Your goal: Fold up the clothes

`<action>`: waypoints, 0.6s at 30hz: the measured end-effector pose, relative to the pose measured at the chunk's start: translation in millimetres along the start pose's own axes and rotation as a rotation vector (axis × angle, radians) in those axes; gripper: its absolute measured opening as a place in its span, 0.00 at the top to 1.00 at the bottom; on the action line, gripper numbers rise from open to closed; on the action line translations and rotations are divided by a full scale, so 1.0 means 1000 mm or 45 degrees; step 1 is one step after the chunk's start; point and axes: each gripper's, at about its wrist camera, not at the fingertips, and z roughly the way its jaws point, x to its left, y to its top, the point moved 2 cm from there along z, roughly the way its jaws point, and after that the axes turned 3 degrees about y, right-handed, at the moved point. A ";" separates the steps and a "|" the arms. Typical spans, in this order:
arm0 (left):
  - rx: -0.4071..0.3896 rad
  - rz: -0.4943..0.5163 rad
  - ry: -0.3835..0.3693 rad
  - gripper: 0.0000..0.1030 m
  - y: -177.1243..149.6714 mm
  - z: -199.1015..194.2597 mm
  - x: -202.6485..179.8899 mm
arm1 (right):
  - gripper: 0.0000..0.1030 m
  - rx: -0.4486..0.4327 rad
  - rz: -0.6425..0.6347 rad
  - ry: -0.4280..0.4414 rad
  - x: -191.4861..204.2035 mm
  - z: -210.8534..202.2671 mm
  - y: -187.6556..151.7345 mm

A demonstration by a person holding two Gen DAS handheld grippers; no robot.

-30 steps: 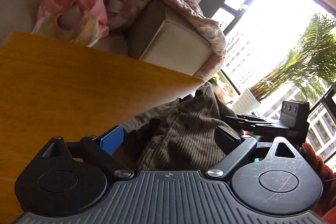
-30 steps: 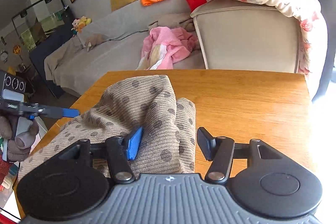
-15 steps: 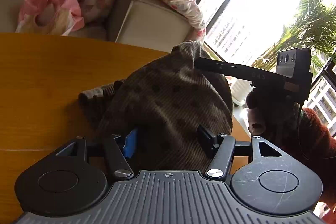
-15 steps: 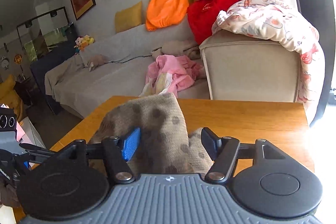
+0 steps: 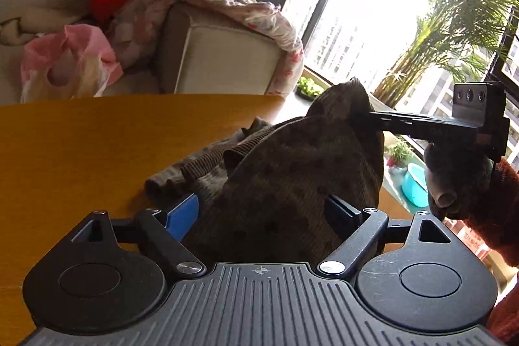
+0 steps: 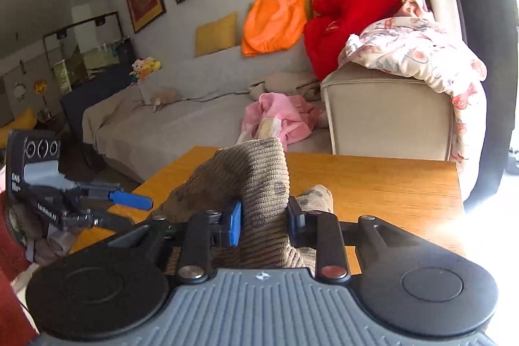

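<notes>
A brown knitted garment with dark dots lies bunched on the wooden table. One fold of the garment is raised off the table. My right gripper has its jaws closing, and both pads press on that fold. In the left wrist view the right gripper comes in from the right and holds the garment's peak up. My left gripper has its jaws opening wide. The cloth sits between the blue pad and the black pad without being pinched. The left gripper shows at the left edge of the right wrist view.
Beyond the table stands a beige sofa arm draped with a floral blanket. Pink, red and orange clothes lie on the sofa. A window with a palm is to the right.
The right gripper rose and narrowed onto the fold, lifting the garment into a peak. The left gripper's jaws narrowed around the cloth, then spread wide again.
</notes>
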 end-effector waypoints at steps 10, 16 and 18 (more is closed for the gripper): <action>-0.049 -0.246 0.127 0.27 -0.003 0.031 -0.016 | 0.72 0.189 0.116 -0.017 -0.072 0.090 -0.007; -0.110 -0.094 0.302 0.74 0.034 0.045 -0.041 | 0.66 0.164 0.139 -0.010 -0.080 0.078 -0.013; -0.156 0.053 0.439 0.79 0.044 0.045 -0.043 | 0.60 0.122 0.122 -0.070 -0.077 0.071 -0.017</action>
